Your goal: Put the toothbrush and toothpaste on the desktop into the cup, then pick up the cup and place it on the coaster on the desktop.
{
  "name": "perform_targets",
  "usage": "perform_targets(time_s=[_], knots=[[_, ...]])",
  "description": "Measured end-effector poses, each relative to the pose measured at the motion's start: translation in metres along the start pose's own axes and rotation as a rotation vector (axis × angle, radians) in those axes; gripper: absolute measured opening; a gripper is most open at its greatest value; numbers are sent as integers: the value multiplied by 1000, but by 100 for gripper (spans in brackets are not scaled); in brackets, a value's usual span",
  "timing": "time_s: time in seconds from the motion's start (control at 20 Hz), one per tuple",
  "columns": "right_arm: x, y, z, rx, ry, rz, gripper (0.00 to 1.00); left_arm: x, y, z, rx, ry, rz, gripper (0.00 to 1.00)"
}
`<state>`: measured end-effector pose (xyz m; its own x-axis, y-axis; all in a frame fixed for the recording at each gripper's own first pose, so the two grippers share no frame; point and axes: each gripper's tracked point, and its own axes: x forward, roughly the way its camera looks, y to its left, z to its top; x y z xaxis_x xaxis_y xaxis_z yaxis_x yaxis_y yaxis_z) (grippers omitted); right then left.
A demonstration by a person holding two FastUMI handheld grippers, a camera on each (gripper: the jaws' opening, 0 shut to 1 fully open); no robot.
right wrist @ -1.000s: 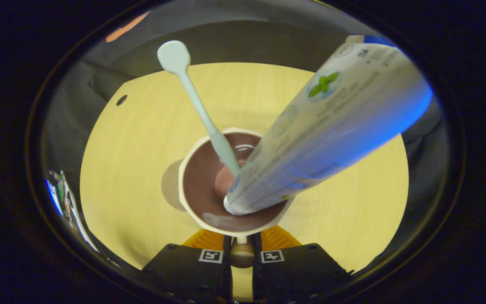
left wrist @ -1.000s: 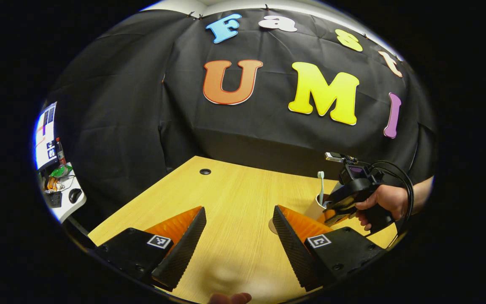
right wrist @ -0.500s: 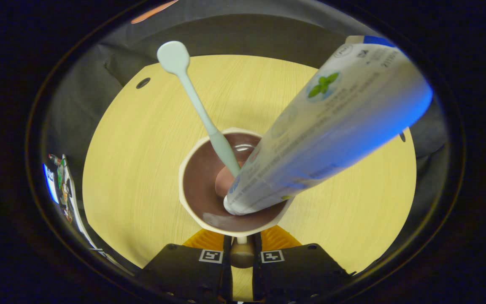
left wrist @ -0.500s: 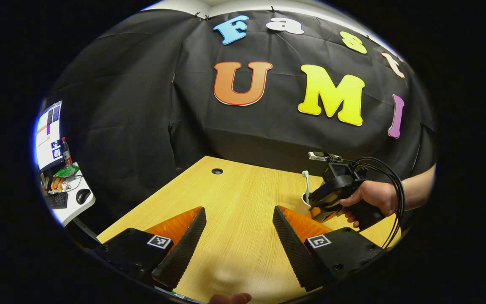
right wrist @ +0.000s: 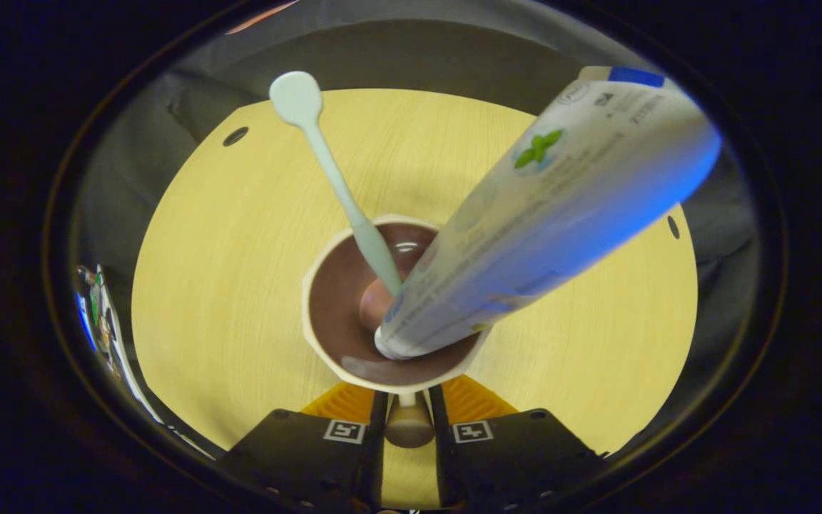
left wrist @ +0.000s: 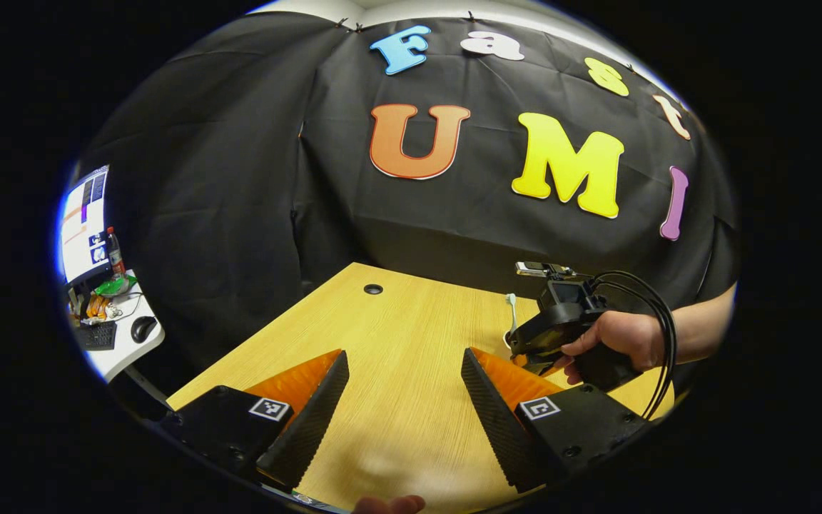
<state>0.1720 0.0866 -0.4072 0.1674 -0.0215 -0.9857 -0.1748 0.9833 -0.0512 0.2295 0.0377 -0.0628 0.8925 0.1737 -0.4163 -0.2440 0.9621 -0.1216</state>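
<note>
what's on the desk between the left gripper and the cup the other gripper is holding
Only bare light wooden desktop, seen in the left gripper view, separates the open left gripper from the cream cup beside the right gripper.

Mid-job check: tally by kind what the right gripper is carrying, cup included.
Cream cup with brown inside: 1
Pale green toothbrush: 1
White and blue toothpaste tube: 1
Total: 3, with the right gripper clamped on the cup's handle.

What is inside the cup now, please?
In the right gripper view, the cup holds the toothbrush, head up, and the toothpaste, leaning right. Their lower ends cover much of the brown bottom. The right gripper grips the handle.
</note>
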Motion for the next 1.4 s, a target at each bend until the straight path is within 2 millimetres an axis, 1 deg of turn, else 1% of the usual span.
perform_targets(time_s=[0.05,0.15,0.2,0.3,0.4,0.45,0.55,0.65,0.75,0.8,0.85,0.9,1.0,1.05,1.1,1.2,1.25,1.3,1.4], knots=[[-4,1,-2,8,-6,10,48,0,0,0,1,0,-2,100],[-16,-2,-11,28,-21,20,84,-1,-2,2,7,-1,-7,100],[-25,-5,-16,38,-37,26,85,-1,-3,5,14,-8,-8,100],[-45,-8,-30,75,-67,51,84,-2,-11,8,32,-7,-30,100],[-66,-21,-44,102,-120,52,84,5,-28,12,32,4,-60,100],[-77,-29,-50,105,-150,46,84,4,-39,13,27,5,-83,100],[-99,-49,-56,124,-220,30,84,-1,-59,22,36,-14,-127,100],[-121,-76,-62,150,-292,5,84,-7,-77,31,58,-38,-171,100],[-144,-103,-64,165,-381,-29,85,-11,-94,41,70,-62,-206,100],[-158,-116,-61,171,-442,-43,85,-13,-103,47,69,-72,-224,100],[-172,-126,-59,172,-507,-62,88,-16,-110,51,67,-77,-236,100],[-190,-137,-56,175,-577,-75,88,-18,-116,57,66,-86,-246,100],[-231,-157,-50,184,-717,-99,90,-25,-131,72,62,-109,-262,100],[-253,-165,-48,189,-786,-115,94,-28,-138,81,63,-123,-272,100],[-275,-173,-46,188,-855,-131,94,-33,-142,91,63,-141,-274,100],[-313,-187,-45,184,-968,-171,94,-43,-151,113,61,-183,-277,100],[-328,-191,-44,182,-1012,-183,94,-47,-156,122,66,-200,-277,100],[-338,-194,-46,181,-1042,-194,94,-51,-157,129,76,-217,-263,100],[-359,-195,-49,185,-1106,-193,94,-59,-161,139,87,-233,-255,100]])
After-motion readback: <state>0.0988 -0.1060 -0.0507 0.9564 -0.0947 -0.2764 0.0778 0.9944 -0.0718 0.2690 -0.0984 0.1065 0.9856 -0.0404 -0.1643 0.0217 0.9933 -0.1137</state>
